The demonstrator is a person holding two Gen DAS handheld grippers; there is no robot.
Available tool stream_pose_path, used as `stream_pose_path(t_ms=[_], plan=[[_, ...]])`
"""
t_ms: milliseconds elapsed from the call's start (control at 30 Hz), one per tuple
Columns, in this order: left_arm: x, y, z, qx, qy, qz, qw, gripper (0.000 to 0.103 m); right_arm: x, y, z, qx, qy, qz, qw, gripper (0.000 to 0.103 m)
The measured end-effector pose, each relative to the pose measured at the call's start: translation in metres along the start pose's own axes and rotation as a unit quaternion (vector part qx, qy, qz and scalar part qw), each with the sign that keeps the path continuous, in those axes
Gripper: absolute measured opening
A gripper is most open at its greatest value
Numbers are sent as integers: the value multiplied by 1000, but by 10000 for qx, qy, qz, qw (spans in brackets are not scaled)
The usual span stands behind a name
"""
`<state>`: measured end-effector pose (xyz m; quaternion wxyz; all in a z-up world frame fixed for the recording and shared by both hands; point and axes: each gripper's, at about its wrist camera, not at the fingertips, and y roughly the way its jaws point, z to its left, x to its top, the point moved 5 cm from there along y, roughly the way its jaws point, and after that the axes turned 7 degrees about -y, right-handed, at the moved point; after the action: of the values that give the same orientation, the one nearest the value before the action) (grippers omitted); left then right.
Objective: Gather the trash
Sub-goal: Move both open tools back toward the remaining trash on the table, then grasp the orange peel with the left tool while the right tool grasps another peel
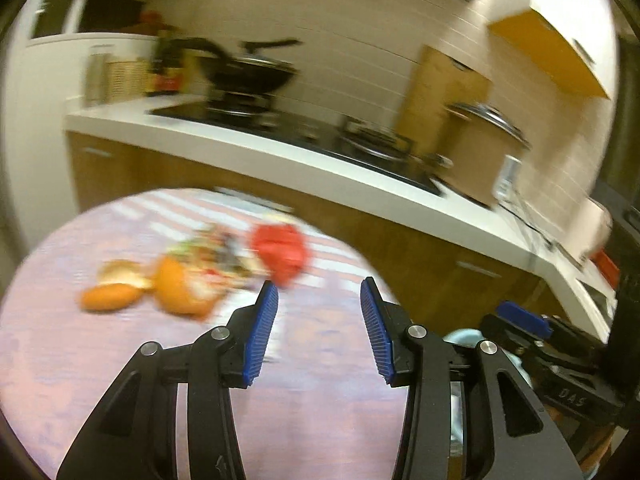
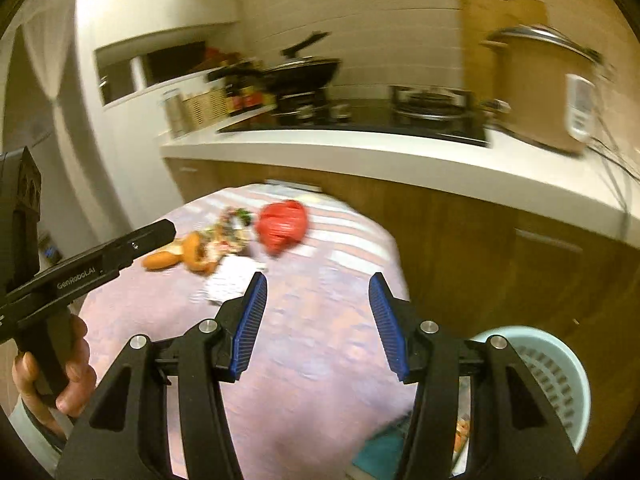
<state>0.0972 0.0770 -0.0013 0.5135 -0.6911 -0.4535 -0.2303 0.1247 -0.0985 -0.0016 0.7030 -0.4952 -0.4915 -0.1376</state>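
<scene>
Both hand-held grippers, left (image 1: 319, 322) and right (image 2: 318, 318), hang wide open and empty over the round lilac-clothed tabletop (image 2: 304, 360). Crumpled red plastic wrapper (image 2: 283, 225) lies ahead beside orange peels (image 2: 188, 256); best approach low, straddle it, then carry to the pale-blue perforated plastic basket (image 2: 560, 376).

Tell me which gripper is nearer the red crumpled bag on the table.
Left, I think. The left gripper, open, has a fingertip right below the red bag. The right gripper, also open, sits farther back, nearer the pale blue bin.
</scene>
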Motion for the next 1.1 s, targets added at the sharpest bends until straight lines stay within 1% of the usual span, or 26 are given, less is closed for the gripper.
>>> stream_pose_path(t_ms=[33,67,100,167,233,267,333,367,433,467,533,567,600,633,700,733,800,867,1000,1100], plan=[[5,-5,22,186,-94,-66,9998,45,6,10,14,75,-93,22,9999,50],[7,-8,33,261,-148,-93,9995,47,9,15,21,117,-135,43,9998,50],[10,-13,56,409,-253,-120,9988,48,12,22,31,174,-180,68,9997,50],[15,-18,83,469,-352,-179,9981,51,19,39,53,341,-258,117,9990,49],[20,-22,114,677,-283,-283,9969,62,21,55,69,399,-312,159,9986,49],[21,-21,129,797,-224,-224,9963,67,22,61,75,439,-316,166,9984,49],[24,-16,151,910,-201,-137,9956,68,20,77,87,552,-244,198,9980,49],[25,-12,158,895,-196,-71,9958,70,19,85,91,571,-190,227,9979,49],[25,3,175,867,-172,186,9959,71,15,101,96,570,-89,296,9979,49],[25,10,180,847,-152,305,9958,73,13,108,97,574,-39,329,9978,49],[22,31,192,820,-98,586,9949,73,9,124,97,579,64,410,9975,49],[20,38,196,758,-99,690,9947,74,6,131,97,572,100,468,9972,49],[17,49,200,593,-86,886,9943,74,3,137,96,565,131,526,9969,49],[16,56,201,537,-56,1007,9935,74,0,145,94,534,171,604,9966,49],[13,69,203,595,89,1178,9912,74,-6,151,91,489,211,682,9962,49],[11,77,204,690,234,1261,9893,74,-9,156,88,468,251,743,9958,49],[9,88,205,830,468,1371,9860,74,-13,161,87,450,307,820,9951,49],[7,98,204,875,670,1418,9837,75,-13,165,86,394,293,855,9951,49],[7,105,199,890,758,1466,9823,72,-12,168,91,324,182,894,9953,50],[6,108,192,768,803,1523,9821,72,-14,177,90,314,214,1061,9936,50]])
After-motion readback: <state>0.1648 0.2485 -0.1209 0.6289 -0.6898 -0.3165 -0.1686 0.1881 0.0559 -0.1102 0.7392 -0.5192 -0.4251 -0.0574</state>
